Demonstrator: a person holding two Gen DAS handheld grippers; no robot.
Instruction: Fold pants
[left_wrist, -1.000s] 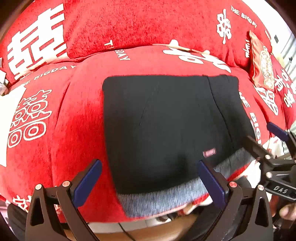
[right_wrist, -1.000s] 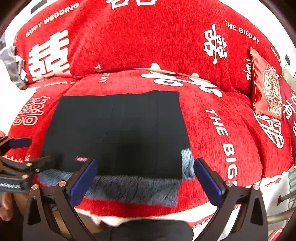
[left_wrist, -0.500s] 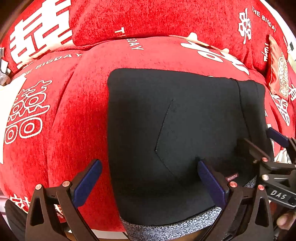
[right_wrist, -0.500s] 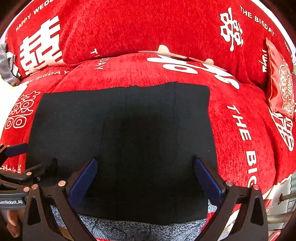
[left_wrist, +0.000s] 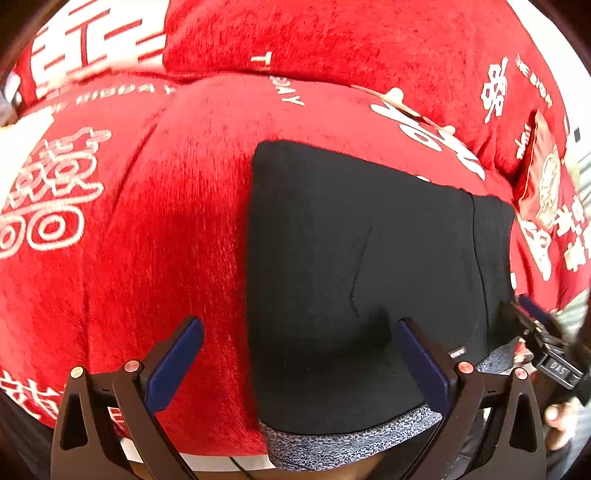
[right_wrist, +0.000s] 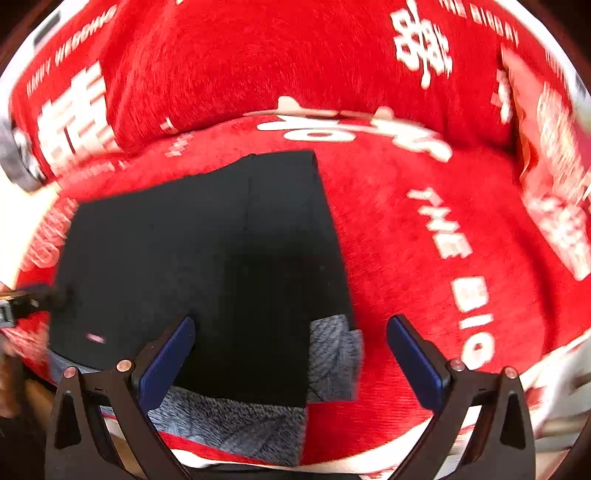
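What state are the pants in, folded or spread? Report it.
Folded. The pants lie as a compact black rectangle on the sofa, with grey lining peeking out beneath the near edge.

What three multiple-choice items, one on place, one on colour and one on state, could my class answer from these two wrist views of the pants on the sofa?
1. Where do the black pants lie?
A. on the red sofa seat
B. on a wooden floor
C. in a basket

2. What colour is the lining showing at the pants' near edge?
A. yellow
B. mottled grey
C. green

3. How do the left gripper and right gripper stand?
A. both shut on the pants
B. one shut on a cushion
C. both open, holding nothing

Answers: 1 A, red cover shows all around them; 2 B, grey fabric peeks from under the black; 3 C, the blue fingers stand wide apart.
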